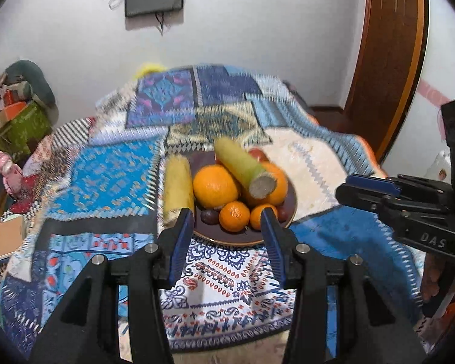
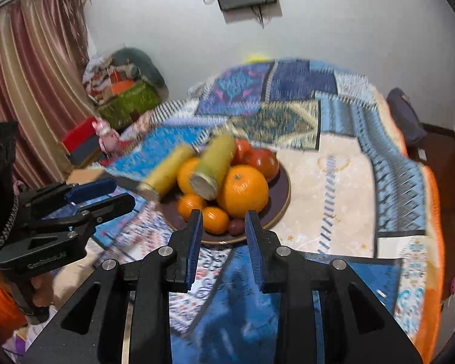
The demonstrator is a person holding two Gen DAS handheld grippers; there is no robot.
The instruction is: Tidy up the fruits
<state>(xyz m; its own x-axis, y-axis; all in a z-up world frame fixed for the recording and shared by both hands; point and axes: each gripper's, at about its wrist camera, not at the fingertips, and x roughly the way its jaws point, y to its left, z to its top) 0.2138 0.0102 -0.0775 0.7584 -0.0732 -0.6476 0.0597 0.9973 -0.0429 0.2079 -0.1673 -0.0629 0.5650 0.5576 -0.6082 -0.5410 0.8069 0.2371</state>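
just beyond both parted, empty grippers: left gripper (image 1: 227,220), right gripper (image 2: 223,223), sits the fruit plate (image 1: 289,209).

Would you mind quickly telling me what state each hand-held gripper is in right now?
Left hand-held gripper: open, holding nothing, short of the plate.
Right hand-held gripper: open, holding nothing.
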